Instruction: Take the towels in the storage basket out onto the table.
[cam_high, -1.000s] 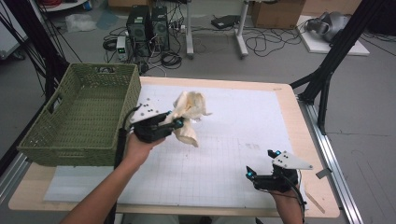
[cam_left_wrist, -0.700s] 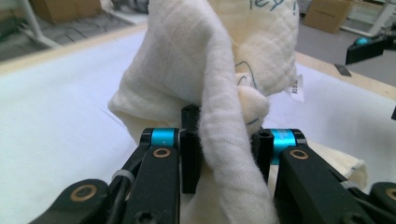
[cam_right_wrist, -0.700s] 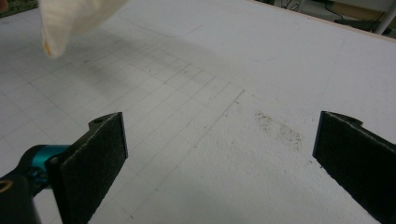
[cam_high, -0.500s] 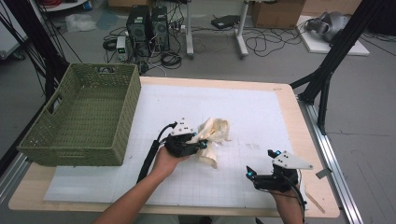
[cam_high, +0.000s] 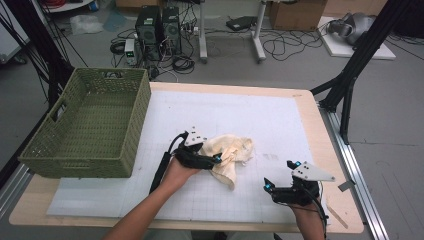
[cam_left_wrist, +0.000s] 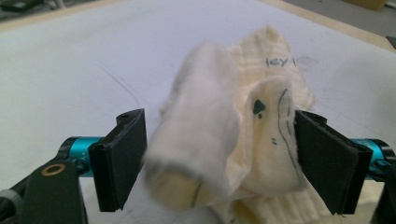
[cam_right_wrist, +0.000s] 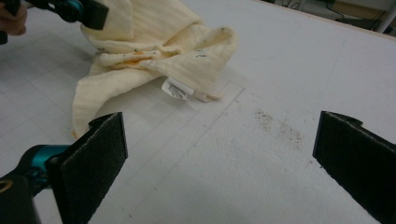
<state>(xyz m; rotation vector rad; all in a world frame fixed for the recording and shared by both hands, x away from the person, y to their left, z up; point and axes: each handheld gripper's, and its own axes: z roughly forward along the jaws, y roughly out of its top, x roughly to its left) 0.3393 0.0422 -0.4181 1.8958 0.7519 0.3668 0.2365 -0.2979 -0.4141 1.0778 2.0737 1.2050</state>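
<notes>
High view: cloth crumpled on table, mid-table, nearer front edge. Left gripper at cloth's left side; basket at left edge. Right gripper near front-right corner.

Left gripper view: fingers just opening, apart, cloth loose between.

Right gripper view: fingers wide apart, cloth beyond them.
</notes>
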